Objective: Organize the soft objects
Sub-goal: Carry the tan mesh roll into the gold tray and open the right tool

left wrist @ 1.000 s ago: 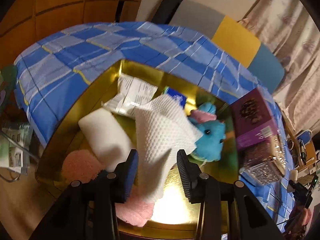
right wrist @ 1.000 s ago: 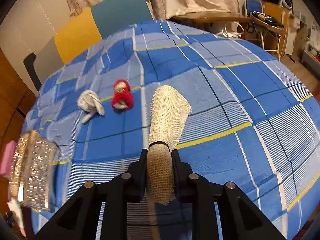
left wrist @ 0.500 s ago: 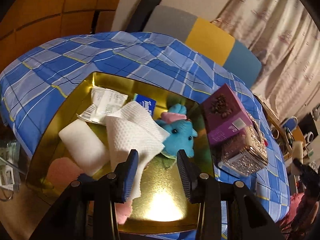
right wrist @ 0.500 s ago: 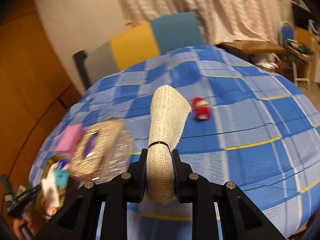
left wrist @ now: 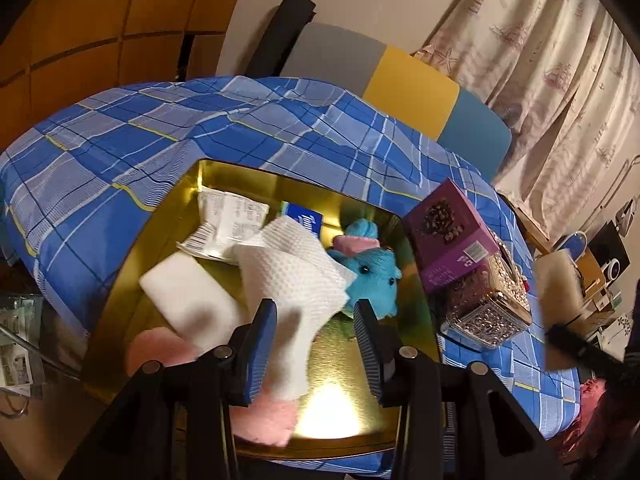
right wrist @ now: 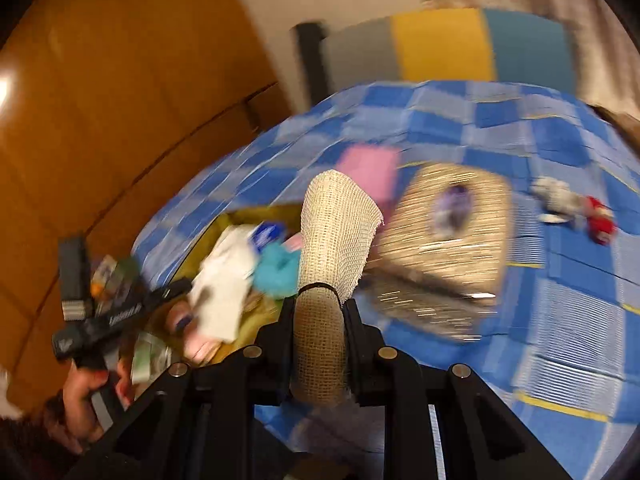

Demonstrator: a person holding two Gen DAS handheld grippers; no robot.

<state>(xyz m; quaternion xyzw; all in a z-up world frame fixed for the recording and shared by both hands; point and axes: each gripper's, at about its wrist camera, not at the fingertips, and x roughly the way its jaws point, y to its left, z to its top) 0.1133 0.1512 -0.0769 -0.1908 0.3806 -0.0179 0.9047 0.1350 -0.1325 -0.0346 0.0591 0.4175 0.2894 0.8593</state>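
Left wrist view looks down at a gold tray (left wrist: 168, 240) on a desk covered with a blue checked cloth (left wrist: 120, 140). The left gripper (left wrist: 316, 344) has its jaws partly open, with a white paper towel (left wrist: 292, 276) hanging between them; whether the pads press on it cannot be told. In the tray lie a white sponge (left wrist: 180, 292), a blue plush toy (left wrist: 372, 276), a pink fluffy piece (left wrist: 160, 352), a crumpled receipt (left wrist: 228, 220) and a small blue packet (left wrist: 302, 216). Just beside the tray's right edge stand a purple box (left wrist: 448, 236) and a glittery box (left wrist: 488, 300), touching each other.

Right wrist view is blurred. The right gripper (right wrist: 318, 344) has its jaws closed tight on a beige mesh roll (right wrist: 332, 240) with a black band around it; the roll sticks up and forward, above the desk near the tray (right wrist: 248, 216). A hand (right wrist: 86, 400) at the lower left holds the other tool. Far right on the cloth lie a small red toy (right wrist: 598, 220) and a white one (right wrist: 558, 200), just beside each other.
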